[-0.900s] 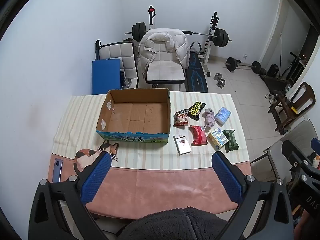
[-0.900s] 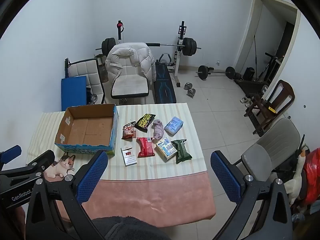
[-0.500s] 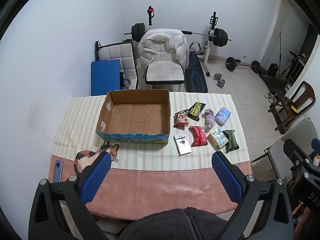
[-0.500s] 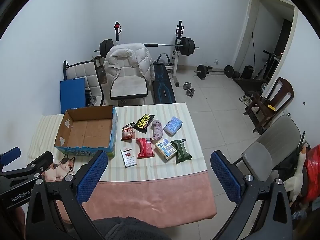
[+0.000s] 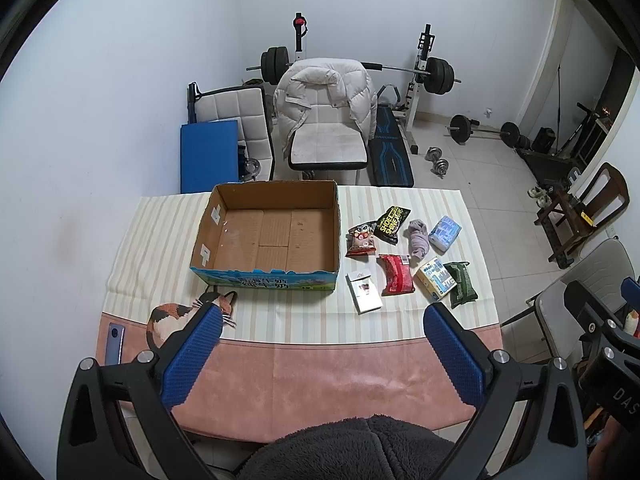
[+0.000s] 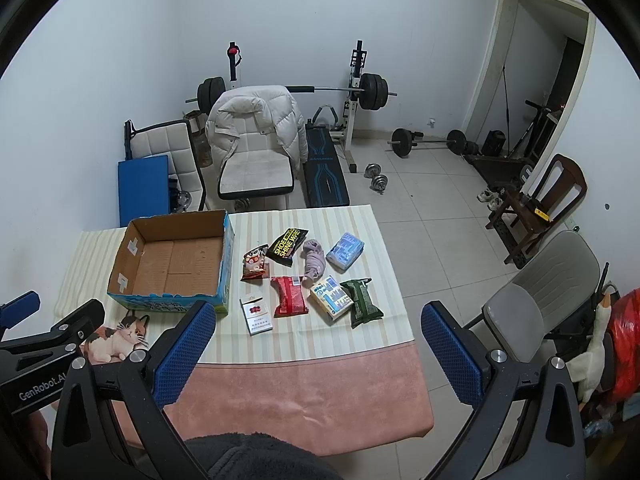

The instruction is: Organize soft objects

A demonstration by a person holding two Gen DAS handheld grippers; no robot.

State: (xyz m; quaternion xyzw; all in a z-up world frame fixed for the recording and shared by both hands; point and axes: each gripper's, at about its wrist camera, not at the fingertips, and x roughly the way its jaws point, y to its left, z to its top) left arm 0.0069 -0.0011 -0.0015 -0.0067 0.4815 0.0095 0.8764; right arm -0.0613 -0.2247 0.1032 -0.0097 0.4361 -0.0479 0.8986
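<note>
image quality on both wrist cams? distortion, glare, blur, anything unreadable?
Left wrist: strong fisheye with a black vignette at the corners and bowed table edges; flat, even light, no glare; cardboard box and black packet sharp, the packet's lettering readable. Right wrist: same barrel distortion; doorway dark; red packet crisp, no motion blur; small print on the packets too small.

On the table (image 5: pixel 320 380), the cardboard box (image 5: pixel 266 236) sits left. To its right lie the packets, with the rolled cloth (image 5: pixel 418 238) among them. The phone (image 5: pixel 114 344) lies near the table's left edge.
</note>
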